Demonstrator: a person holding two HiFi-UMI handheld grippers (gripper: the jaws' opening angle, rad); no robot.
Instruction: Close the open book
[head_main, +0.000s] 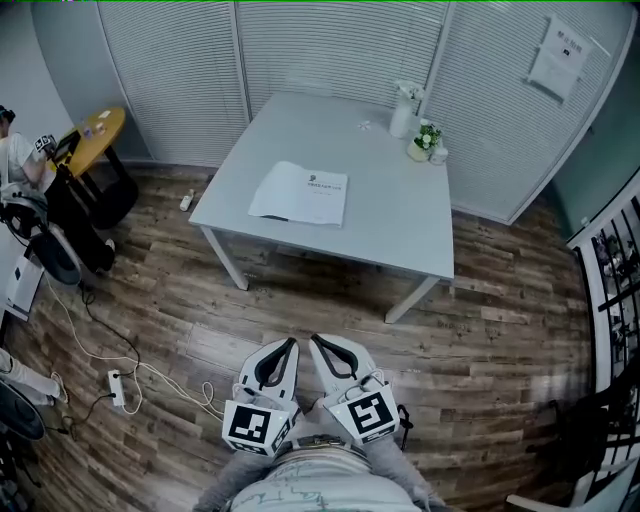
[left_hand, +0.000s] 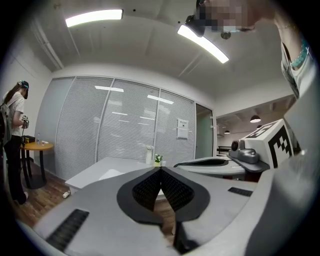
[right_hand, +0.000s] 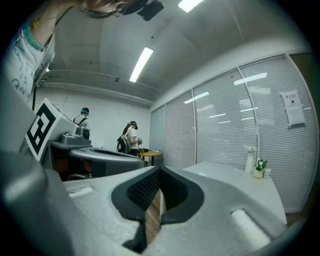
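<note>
The book (head_main: 299, 193) lies flat with white pages facing up on the grey table (head_main: 400, 230), near its front left edge. Both grippers hang low over the wooden floor, close to my body and well short of the table. The left gripper (head_main: 290, 345) is shut with nothing between its jaws, and its tips (left_hand: 160, 169) meet in its own view. Right beside it, the right gripper (head_main: 318, 343) is also shut and empty, its tips (right_hand: 159, 168) together. From the left gripper view the book (left_hand: 112, 173) shows as a pale patch on the tabletop.
A white spray bottle (head_main: 403, 112) and a small potted plant (head_main: 425, 140) stand at the table's far right corner. A round yellow table (head_main: 100, 130) and a person (head_main: 15, 160) are at the left. A power strip (head_main: 117, 388) with cables lies on the floor.
</note>
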